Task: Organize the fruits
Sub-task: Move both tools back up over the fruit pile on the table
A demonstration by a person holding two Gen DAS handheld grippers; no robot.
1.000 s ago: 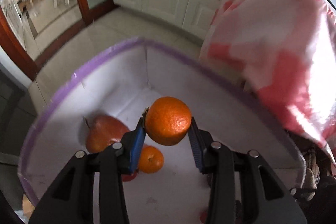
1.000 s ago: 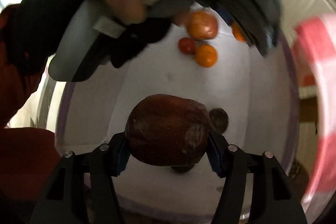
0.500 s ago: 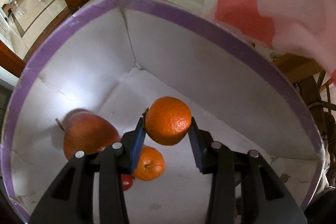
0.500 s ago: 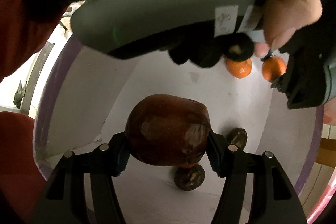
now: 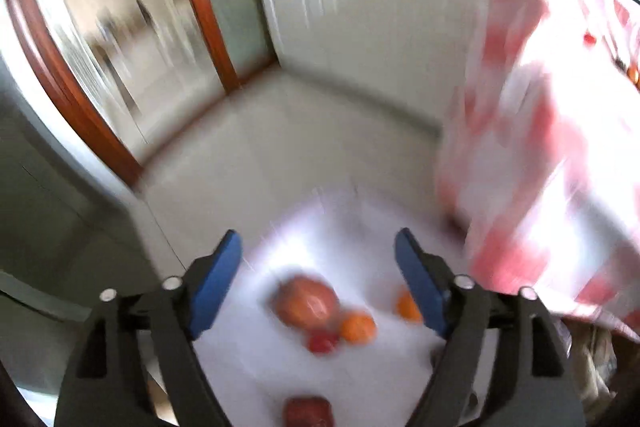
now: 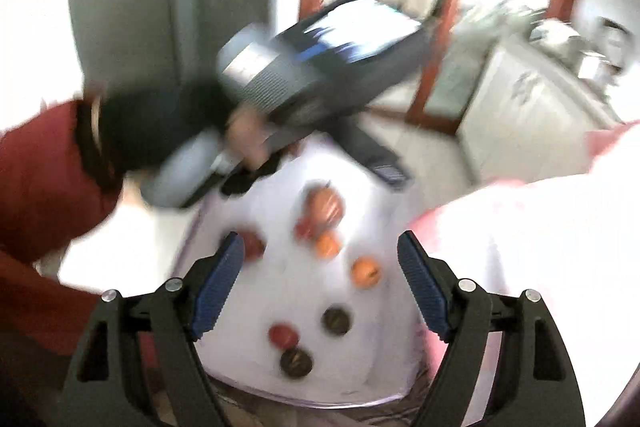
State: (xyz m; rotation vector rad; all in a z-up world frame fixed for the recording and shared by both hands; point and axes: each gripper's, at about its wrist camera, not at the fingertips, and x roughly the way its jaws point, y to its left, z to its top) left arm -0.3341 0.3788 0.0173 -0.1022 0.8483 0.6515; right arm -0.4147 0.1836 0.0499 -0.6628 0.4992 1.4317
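Both views are motion-blurred. My left gripper is open and empty, well above the white box. In the box lie a large apple, two oranges, a small red fruit and a dark red apple. My right gripper is open and empty above the same box. There I see the large apple, two oranges, the dark red apple, a small red fruit and two dark round fruits.
A red-and-white checked cloth hangs at the right, beside the box. White cabinets and a wood-framed glass door stand behind on a tiled floor. The person's hand with the left gripper body hangs above the box's far side in the right wrist view.
Both grippers have opened and let go: the orange and the dark red apple now lie in the box. Both grippers have risen well above the box.
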